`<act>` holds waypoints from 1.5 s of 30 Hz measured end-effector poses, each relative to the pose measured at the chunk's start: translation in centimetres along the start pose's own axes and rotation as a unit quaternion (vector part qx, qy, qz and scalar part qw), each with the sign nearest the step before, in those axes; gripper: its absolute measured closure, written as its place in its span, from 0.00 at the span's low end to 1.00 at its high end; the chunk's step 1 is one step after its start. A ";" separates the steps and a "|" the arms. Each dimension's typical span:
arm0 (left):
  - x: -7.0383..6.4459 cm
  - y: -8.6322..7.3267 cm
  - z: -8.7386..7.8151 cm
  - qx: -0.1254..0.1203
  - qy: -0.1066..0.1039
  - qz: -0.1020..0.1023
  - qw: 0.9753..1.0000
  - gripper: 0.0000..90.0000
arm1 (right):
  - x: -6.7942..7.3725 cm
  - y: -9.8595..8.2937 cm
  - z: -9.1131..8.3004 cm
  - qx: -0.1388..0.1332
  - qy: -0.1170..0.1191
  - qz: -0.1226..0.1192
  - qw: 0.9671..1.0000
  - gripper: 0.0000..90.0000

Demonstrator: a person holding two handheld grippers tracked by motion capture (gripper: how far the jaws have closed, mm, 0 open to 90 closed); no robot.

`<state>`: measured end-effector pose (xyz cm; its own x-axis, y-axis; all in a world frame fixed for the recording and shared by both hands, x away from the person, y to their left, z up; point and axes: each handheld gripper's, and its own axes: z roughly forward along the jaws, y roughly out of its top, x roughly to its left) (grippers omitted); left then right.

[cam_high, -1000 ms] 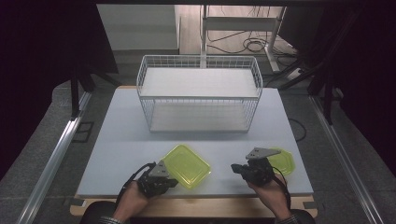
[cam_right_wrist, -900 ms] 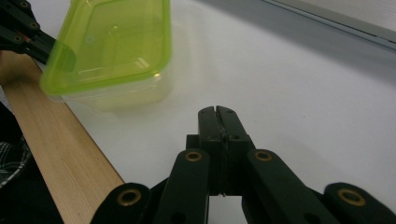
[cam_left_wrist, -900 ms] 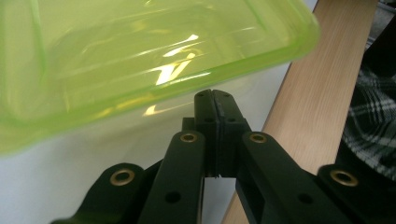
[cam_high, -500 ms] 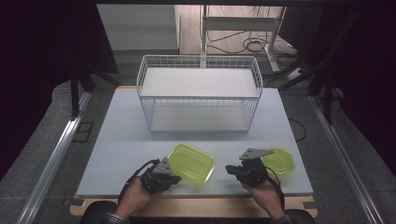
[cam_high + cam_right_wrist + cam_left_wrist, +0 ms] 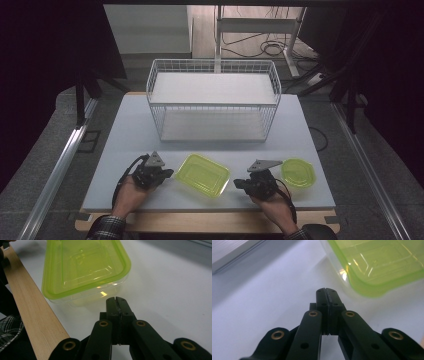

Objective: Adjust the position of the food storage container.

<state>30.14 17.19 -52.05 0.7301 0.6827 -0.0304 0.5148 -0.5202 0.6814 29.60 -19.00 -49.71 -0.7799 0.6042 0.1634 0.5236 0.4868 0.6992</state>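
Observation:
A rectangular clear box with a yellow-green lid (image 5: 202, 174) lies on the white table near its front edge, between my two grippers. My left gripper (image 5: 169, 173) sits just left of the box, jaws pressed together and holding nothing; the lid's corner (image 5: 372, 267) lies just ahead of its tip (image 5: 327, 291). My right gripper (image 5: 238, 183) rests just right of the box, also shut and holding nothing, its tip (image 5: 116, 300) a short way from the box's clear wall (image 5: 82, 272). A second yellow-green container, rounder in outline (image 5: 297, 172), stands right of the right gripper.
A white wire basket (image 5: 214, 102) with a white shelf board stands at the middle back of the table (image 5: 125, 130). A wooden strip (image 5: 32, 315) runs along the table's front edge. Dark floor and cables lie beyond the table.
The rectangular box has shifted right and toward the front, then settled. The left gripper has moved slightly away from the front edge; the right gripper has shifted left, closer to the box.

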 end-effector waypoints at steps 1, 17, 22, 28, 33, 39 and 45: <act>0.0 0.2 0.3 0.000 -0.004 0.001 1.000 1.00 | 0.0 0.1 0.2 0.001 0.002 0.002 1.000 0.99; -2.5 0.4 0.8 0.008 -0.039 0.024 0.999 1.00 | -1.6 1.1 1.9 0.021 -0.005 0.027 0.999 0.99; -3.4 0.3 0.7 0.009 -0.044 0.033 0.998 1.00 | -2.3 1.7 2.1 0.024 -0.013 0.023 0.999 0.99; -4.2 0.3 0.7 0.008 -0.054 0.040 0.998 1.00 | -3.5 2.3 2.5 0.022 -0.020 0.029 0.999 0.99; -4.9 0.6 1.0 0.008 -0.061 0.048 0.997 1.00 | -4.1 2.7 2.7 0.020 -0.026 0.030 0.999 0.99; -5.7 1.1 1.6 0.005 -0.075 0.055 0.996 1.00 | -4.8 3.1 3.1 0.022 -0.039 0.030 0.999 0.99; -5.5 0.8 1.3 0.011 -0.068 0.049 0.996 1.00 | -5.1 3.2 3.0 0.016 -0.053 0.024 0.998 0.99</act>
<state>27.12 12.38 -52.31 0.8304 0.5534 -0.0647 0.4471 -0.5924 0.6702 36.31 -18.65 -50.38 -0.7137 0.6898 0.1216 0.5724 0.4743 0.6689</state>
